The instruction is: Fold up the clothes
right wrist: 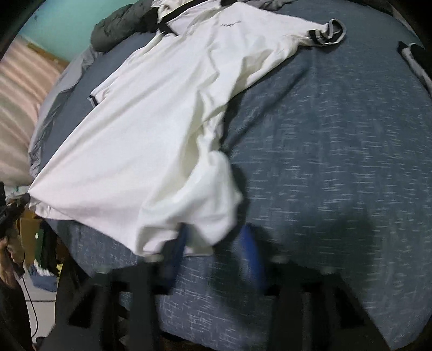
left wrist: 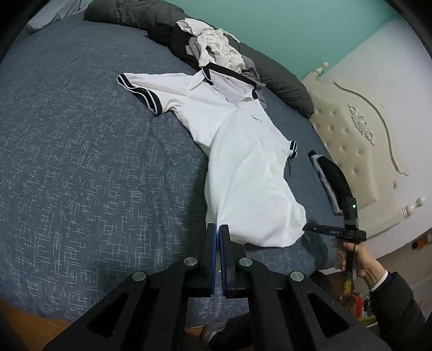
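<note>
We start at our left gripper (left wrist: 218,229). Its two blue-padded fingers are pressed together, and between them they pinch a corner of the hem of the white polo shirt (left wrist: 243,151). From this pinch the cloth goes away from the gripper in a tight line, up across the blue bed cover (left wrist: 81,162).

Our right gripper (right wrist: 213,243) is at the other corner of the same hem. The picture is blurred here. Its fingers stand apart, and the lower edge of the shirt (right wrist: 151,135) hangs between them. One finger lies partly under the cloth, but we cannot tell if the pads press on it. In the left wrist view this gripper (left wrist: 305,228) is just beside the hem, held by a hand (left wrist: 359,259) in a dark sleeve.

The shirt lies face up on the bed, its black-trimmed collar at the far end and both sleeves spread out. Behind the collar there is a pile of clothes (left wrist: 216,48) on a dark duvet (left wrist: 140,13). A cream headboard (left wrist: 351,151) stands to the right.
</note>
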Demonstrator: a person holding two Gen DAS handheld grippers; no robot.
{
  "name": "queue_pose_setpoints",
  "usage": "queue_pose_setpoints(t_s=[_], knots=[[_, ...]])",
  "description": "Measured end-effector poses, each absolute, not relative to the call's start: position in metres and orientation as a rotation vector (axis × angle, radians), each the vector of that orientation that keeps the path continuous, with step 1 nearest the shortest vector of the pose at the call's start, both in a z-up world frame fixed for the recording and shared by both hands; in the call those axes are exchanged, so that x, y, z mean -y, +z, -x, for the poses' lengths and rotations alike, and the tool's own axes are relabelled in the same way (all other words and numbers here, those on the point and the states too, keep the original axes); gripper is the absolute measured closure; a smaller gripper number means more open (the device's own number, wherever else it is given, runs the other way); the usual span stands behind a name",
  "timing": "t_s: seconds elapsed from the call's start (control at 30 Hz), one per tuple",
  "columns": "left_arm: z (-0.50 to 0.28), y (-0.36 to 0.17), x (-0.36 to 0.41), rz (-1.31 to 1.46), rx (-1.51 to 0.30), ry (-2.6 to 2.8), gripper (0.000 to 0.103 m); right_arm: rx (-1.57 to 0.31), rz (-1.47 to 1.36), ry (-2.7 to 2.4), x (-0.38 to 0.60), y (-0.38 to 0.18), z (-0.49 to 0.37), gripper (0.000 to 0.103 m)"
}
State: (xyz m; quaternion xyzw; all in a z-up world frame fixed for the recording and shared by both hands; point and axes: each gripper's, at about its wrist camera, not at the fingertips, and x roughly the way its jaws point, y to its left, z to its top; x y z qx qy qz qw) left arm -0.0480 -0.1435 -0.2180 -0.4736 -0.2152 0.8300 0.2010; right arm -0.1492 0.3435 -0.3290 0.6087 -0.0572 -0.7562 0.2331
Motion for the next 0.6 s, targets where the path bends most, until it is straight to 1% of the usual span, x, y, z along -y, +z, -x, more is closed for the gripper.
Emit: queue_pose_setpoints(t_s=[0.07,0.23,0.43,0.6], knots=[[0.047,-0.215,0.142,1.321,0.586,2.324,0.101,0.153,-1.651,-2.070,-0.341,-0.327,0.146,0.100],[0.045,-0.205,0.144,1.315,0.553,2.335,0.101,0.103,-1.576,-2.118,-0.353,-0.294,0.138,0.100],[0.041,-0.184,0.148,1.273,0.525,2.343,0.102,0.145,-1.485,-2.164,-0.388,-0.234,0.121,0.100],[0.035,-0.174,0.140,1.273,0.483,2.331,0.102,0.146,-1.491,-2.148,-0.400,-0.207,0.102,0.100]])
